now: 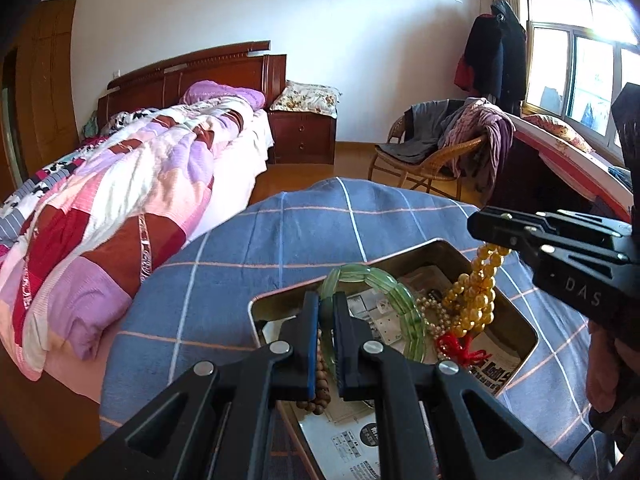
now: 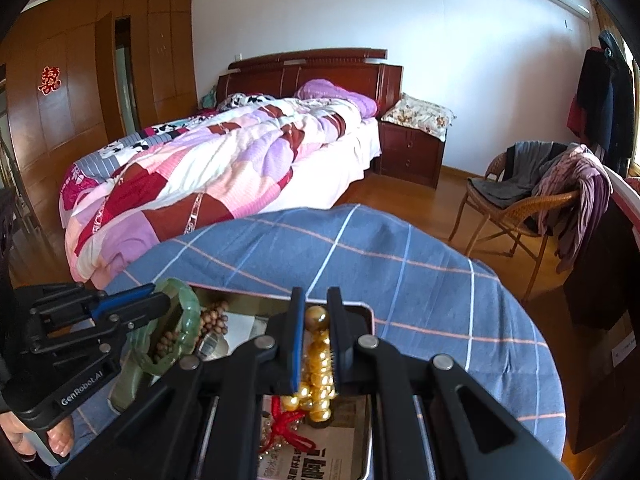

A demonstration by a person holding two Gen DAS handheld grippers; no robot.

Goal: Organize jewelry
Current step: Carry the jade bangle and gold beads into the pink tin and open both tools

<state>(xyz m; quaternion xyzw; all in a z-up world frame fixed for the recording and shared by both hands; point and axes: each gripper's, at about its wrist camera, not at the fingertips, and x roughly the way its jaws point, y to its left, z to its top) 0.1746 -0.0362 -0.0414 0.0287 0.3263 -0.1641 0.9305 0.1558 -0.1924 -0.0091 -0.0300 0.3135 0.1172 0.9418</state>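
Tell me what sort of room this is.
A home bedroom, almost certainly. A bed with a rumpled quilt stands by a nightstand, a wardrobe lines the wall, and clothes hang over a wicker chair.

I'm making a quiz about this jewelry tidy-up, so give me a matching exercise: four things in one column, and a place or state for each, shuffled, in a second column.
Things:
1. green bangle
2. yellow bead strand
3. metal tin
4. wicker chair

Places or states:
A. draped with clothes
B. gripped by the left hand-held gripper
C. sits on the blue checked cloth
D. gripped by the right hand-held gripper

Pairs: 1-B, 2-D, 3-C, 4-A
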